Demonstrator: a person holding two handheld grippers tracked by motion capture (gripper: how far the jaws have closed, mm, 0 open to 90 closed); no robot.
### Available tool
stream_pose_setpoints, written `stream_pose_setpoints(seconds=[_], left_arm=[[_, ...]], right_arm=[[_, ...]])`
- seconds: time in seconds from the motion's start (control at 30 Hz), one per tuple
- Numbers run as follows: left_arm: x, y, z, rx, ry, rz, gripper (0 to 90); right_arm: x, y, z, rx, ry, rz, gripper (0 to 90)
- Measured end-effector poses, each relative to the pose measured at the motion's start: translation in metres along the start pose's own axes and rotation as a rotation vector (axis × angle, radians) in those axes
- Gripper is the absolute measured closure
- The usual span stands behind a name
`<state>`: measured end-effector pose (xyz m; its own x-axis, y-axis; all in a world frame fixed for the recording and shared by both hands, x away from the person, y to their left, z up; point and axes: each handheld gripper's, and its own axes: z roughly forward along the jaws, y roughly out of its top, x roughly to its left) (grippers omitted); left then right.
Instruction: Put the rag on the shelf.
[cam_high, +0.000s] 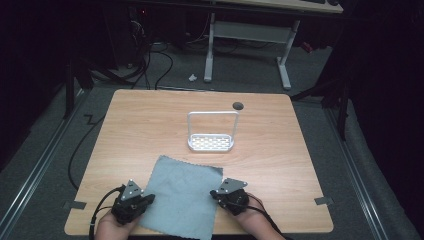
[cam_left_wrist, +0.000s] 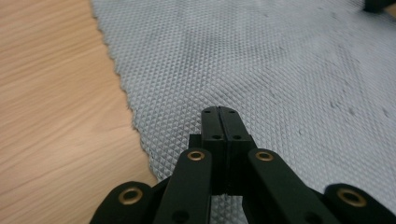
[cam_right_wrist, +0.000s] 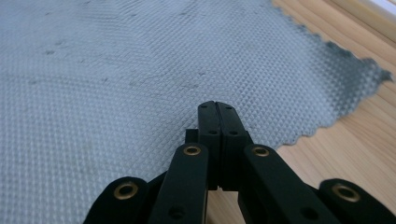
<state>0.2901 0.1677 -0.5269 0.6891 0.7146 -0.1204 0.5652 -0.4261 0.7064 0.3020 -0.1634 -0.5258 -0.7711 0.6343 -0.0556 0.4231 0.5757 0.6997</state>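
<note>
Both jaw pairs pressed together, the left hand-held gripper (cam_high: 148, 199) and right hand-held gripper (cam_high: 214, 192) flank the flat grey cloth (cam_high: 182, 195) on the tabletop (cam_high: 150, 130), seemingly poised to take its side edges.

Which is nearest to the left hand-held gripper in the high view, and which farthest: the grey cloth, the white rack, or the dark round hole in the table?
From the left hand-held gripper:
1. Grey cloth, right beside it, at the near edge.
2. White rack, mid-table, beyond the cloth.
3. Dark round hole, near the far edge.

A grey waffle-textured cloth (cam_high: 183, 196) with zigzag edges lies flat, apparently unfolded, at the counter's (cam_high: 280, 150) near edge.
</note>
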Motion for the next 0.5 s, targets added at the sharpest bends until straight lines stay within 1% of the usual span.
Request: stream_pose_setpoints(seconds=[0.03, 0.07, 0.1, 0.13, 0.17, 0.2, 0.23, 0.27, 0.3, 0.33, 0.37, 0.4, 0.43, 0.47, 0.5], left_arm=[[-0.011, 0.004, 0.005, 0.01, -0.03, 0.031, 89.7], [-0.011, 0.004, 0.005, 0.01, -0.03, 0.031, 89.7], [-0.022, 0.009, 0.012, 0.016, -0.063, 0.063, 89.7], [-0.022, 0.009, 0.012, 0.016, -0.063, 0.063, 89.6], [-0.028, 0.011, 0.015, 0.021, -0.081, 0.079, 89.6], [-0.034, 0.014, 0.018, 0.027, -0.103, 0.091, 89.6], [-0.044, 0.018, 0.023, 0.037, -0.142, 0.121, 89.6], [-0.044, 0.018, 0.023, 0.037, -0.142, 0.121, 89.4], [-0.049, 0.02, 0.026, 0.042, -0.164, 0.131, 89.4], [-0.055, 0.025, 0.03, 0.033, -0.181, 0.146, 86.8], [-0.055, 0.028, 0.031, 0.02, -0.177, 0.15, 85.7], [-0.053, 0.032, 0.033, 0.007, -0.164, 0.15, 84.4], [-0.053, 0.032, 0.033, 0.007, -0.164, 0.15, 82.7], [-0.046, 0.041, 0.036, -0.018, -0.128, 0.136, 81.3], [-0.046, 0.041, 0.036, -0.018, -0.128, 0.136, 80.3]], right_arm=[[-0.007, -0.007, -0.006, 0.0, -0.017, 0.018, 90.0], [-0.007, -0.007, -0.006, 0.0, -0.017, 0.018, 90.0], [-0.014, -0.014, -0.013, -0.006, -0.039, 0.044, 90.0], [-0.018, -0.018, -0.016, -0.002, -0.049, 0.06, 90.0], [-0.018, -0.018, -0.016, -0.002, -0.049, 0.06, 90.0], [-0.025, -0.025, -0.023, -0.003, -0.075, 0.091, 90.0], [-0.029, -0.029, -0.026, -0.003, -0.089, 0.101, 90.0], [-0.032, -0.032, -0.029, -0.002, -0.101, 0.113, 90.0], [-0.032, -0.032, -0.029, -0.002, -0.101, 0.113, 90.0], [-0.038, -0.038, -0.034, 0.0, -0.13, 0.127, 90.0], [-0.04, -0.04, -0.037, 0.001, -0.143, 0.139, 90.0], [-0.042, -0.043, -0.039, 0.0, -0.15, 0.149, 90.0], [-0.042, -0.043, -0.039, 0.0, -0.15, 0.149, 90.0], [-0.044, -0.047, -0.042, -0.003, -0.159, 0.168, 90.0], [-0.044, -0.047, -0.042, -0.003, -0.159, 0.168, 90.0]])
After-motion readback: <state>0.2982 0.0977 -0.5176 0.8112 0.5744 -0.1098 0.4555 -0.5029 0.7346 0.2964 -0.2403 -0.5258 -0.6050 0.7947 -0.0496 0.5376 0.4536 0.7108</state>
